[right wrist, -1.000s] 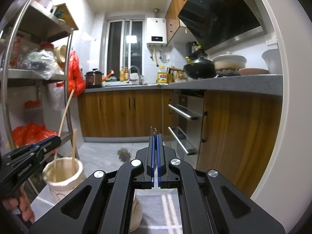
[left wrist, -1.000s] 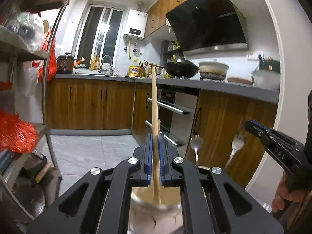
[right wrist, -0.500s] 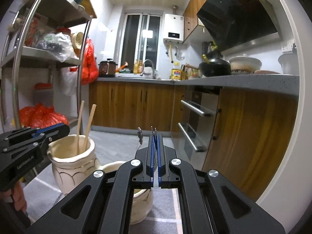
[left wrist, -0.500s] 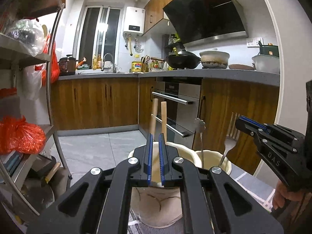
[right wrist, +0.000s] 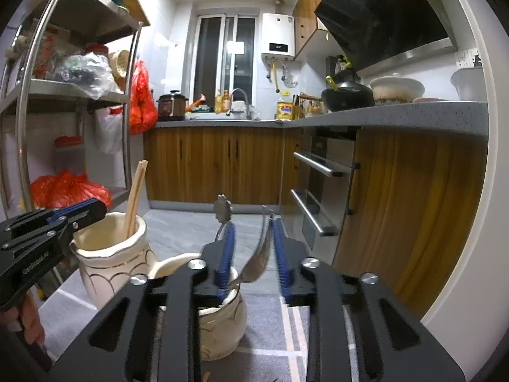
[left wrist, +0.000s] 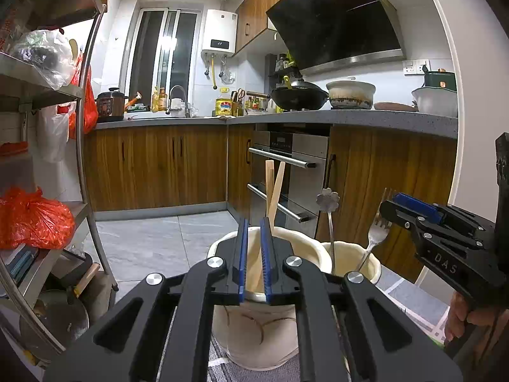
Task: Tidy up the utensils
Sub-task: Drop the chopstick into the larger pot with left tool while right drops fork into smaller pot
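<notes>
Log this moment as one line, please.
left claw: open, empty, over chopstick jar | right claw: open around fork in small jar | chopsticks: in jar

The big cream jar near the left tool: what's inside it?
Two wooden chopsticks stand in the big cream jar, leaning against each other and sticking out above its rim. The left tool, open and empty, covers the jar's mouth, so the bottom is hidden.
</notes>
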Tool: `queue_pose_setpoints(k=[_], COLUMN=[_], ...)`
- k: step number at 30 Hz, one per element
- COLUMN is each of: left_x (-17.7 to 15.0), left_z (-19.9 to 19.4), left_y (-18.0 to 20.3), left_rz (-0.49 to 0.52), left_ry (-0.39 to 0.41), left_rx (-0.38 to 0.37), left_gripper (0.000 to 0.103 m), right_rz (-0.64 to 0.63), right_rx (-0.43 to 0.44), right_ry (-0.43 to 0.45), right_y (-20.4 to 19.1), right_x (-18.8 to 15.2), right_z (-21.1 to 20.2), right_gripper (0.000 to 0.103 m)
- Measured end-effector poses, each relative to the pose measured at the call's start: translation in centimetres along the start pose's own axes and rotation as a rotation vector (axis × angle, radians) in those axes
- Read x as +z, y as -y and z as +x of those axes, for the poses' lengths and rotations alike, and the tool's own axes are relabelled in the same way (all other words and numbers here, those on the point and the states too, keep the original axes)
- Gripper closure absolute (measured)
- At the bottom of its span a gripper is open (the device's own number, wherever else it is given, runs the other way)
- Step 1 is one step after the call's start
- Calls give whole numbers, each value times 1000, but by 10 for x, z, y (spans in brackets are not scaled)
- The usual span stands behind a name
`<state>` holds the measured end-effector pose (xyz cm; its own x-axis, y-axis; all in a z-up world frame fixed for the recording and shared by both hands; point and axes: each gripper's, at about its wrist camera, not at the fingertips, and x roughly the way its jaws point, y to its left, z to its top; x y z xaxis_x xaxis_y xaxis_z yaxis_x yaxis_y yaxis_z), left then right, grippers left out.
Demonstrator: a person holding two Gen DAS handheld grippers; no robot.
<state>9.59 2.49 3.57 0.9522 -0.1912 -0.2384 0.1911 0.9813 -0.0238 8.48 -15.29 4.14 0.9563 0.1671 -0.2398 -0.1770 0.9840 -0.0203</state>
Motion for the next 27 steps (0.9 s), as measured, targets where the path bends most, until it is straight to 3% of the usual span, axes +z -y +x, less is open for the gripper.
queue_pose_setpoints(k=[5,7,11,13,15,18,19,23,27], left_x=[0,0,0,0,1,7,10,30,37], left_z=[-1,-1,-5,-8,-11,-18,-22,-51,-76], left_y=[-1,-2,-1,0,1,3,4,13,23], left_rz=[-7,-10,-4,2,5,-7,-15,11,38], left_ry=[5,9,29,46,63,89,98,139,114], left_rx=[4,5,7,14,15,22,23,28,-1], left_gripper=[91,78,64,46,35,13,9,6,6], right_rz=[7,14,25,40,57,80,89,132,132], right_rx=[6,12,14,27,33,11,7,-27,-57], right_ry=[4,10,30,38,48,43,39,44,13], right_y=[2,3,4,6,9,13,15,27,39], right_x=[-1,0,1,3,4,8,10,24,24], right_z=[-1,-2,-7,-9,-11,-15,-17,-46,-72], right_gripper=[63,48,29,15,9,6,6,5,5])
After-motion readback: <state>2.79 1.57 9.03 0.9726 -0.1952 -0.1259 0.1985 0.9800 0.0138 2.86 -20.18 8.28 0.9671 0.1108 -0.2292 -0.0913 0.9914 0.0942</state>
